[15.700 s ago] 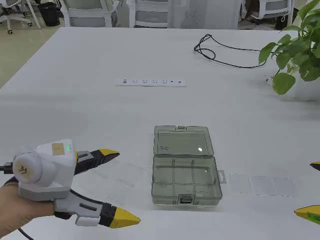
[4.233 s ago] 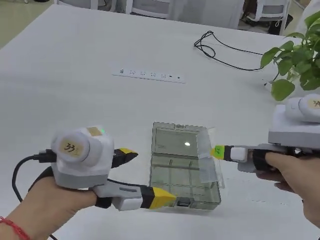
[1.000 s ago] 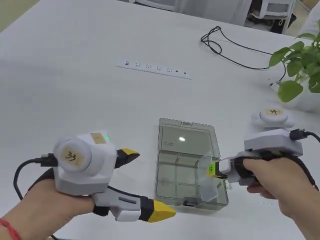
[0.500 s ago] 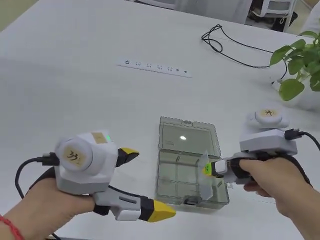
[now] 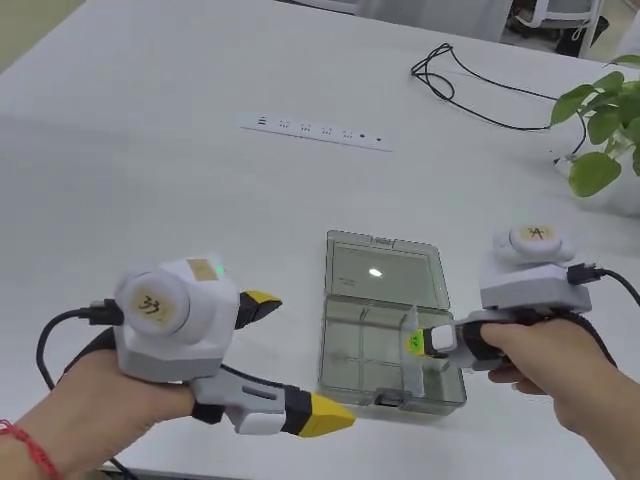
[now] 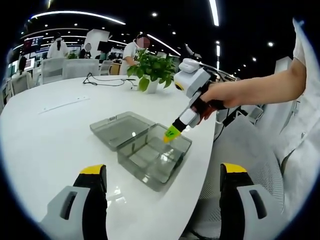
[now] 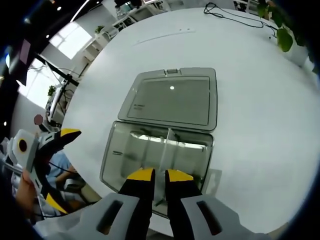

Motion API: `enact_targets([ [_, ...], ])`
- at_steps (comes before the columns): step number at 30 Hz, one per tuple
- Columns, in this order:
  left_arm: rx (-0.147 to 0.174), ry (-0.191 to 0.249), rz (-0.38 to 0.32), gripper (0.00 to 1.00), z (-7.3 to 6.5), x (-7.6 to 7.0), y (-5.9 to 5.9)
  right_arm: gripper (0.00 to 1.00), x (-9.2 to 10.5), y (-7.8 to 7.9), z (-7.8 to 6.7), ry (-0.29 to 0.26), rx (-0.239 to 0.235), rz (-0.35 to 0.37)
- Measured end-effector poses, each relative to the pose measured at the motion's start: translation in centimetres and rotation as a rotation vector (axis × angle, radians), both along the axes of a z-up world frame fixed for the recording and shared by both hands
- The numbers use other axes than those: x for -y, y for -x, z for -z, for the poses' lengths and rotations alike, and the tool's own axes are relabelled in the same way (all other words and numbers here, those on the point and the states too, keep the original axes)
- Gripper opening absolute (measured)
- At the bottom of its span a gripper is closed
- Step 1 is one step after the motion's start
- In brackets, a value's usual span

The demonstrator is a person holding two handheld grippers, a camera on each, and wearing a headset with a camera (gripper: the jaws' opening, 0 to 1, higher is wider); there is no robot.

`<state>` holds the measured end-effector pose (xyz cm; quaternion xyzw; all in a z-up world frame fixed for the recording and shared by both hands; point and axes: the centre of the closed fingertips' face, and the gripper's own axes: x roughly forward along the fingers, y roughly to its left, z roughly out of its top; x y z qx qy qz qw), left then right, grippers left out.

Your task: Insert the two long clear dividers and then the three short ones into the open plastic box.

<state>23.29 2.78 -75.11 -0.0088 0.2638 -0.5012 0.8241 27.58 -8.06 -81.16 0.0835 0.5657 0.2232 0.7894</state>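
The white table (image 5: 150, 150) carries the open plastic box (image 5: 385, 268), its lid lying flat behind the tray. The left gripper (image 5: 296, 358) hovers to the left of the box, jaws spread wide and holding nothing, the hand low beneath it. The right gripper (image 5: 415, 343) reaches in from the right over the tray, jaws nearly closed, apparently pinching a clear divider (image 5: 409, 322) that stands upright in the tray's right half.
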Motion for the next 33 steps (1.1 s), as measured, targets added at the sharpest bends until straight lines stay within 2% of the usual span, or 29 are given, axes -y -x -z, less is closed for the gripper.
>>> enact_targets([
  [11,0.0,-0.008,-0.013,0.96,-0.4,0.0,0.0,0.11,0.3,-0.1,0.4,-0.048,0.005,0.002],
  [18,-0.004,-0.022,-0.024,0.95,-0.5,-0.1,0.1,0.14,0.3,-0.3,0.1,-0.093,0.04,-0.02],
  [23,-0.009,-0.033,-0.039,0.95,-0.5,-0.4,0.0,0.2,0.5,-0.6,-1.3,-0.124,0.11,-0.05],
  [25,-0.01,-0.038,-0.045,0.95,-0.5,-0.5,-0.1,0.2,0.6,-1.0,-2.2,-0.145,0.159,-0.073],
  [26,-0.009,-0.041,-0.047,0.95,-0.6,-0.5,-0.1,0.22,0.8,-1.0,-2.5,-0.143,0.168,-0.076],
  [27,-0.01,-0.045,-0.051,0.95,-0.6,-0.6,-0.2,0.24,0.9,-1.4,-3.1,-0.152,0.215,-0.093],
  [29,-0.012,-0.049,-0.059,0.95,-0.7,-0.6,-0.3,0.28,1.2,-1.4,-3.6,-0.157,0.226,-0.1],
  [30,-0.011,-0.051,-0.06,0.94,-0.7,-0.7,-0.4,0.29,1.1,-1.5,-4.2,-0.164,0.263,-0.125],
  [33,-0.012,-0.055,-0.072,0.94,-0.7,-0.8,-0.6,0.33,1.4,-1.1,-5.2,-0.174,0.281,-0.142],
])
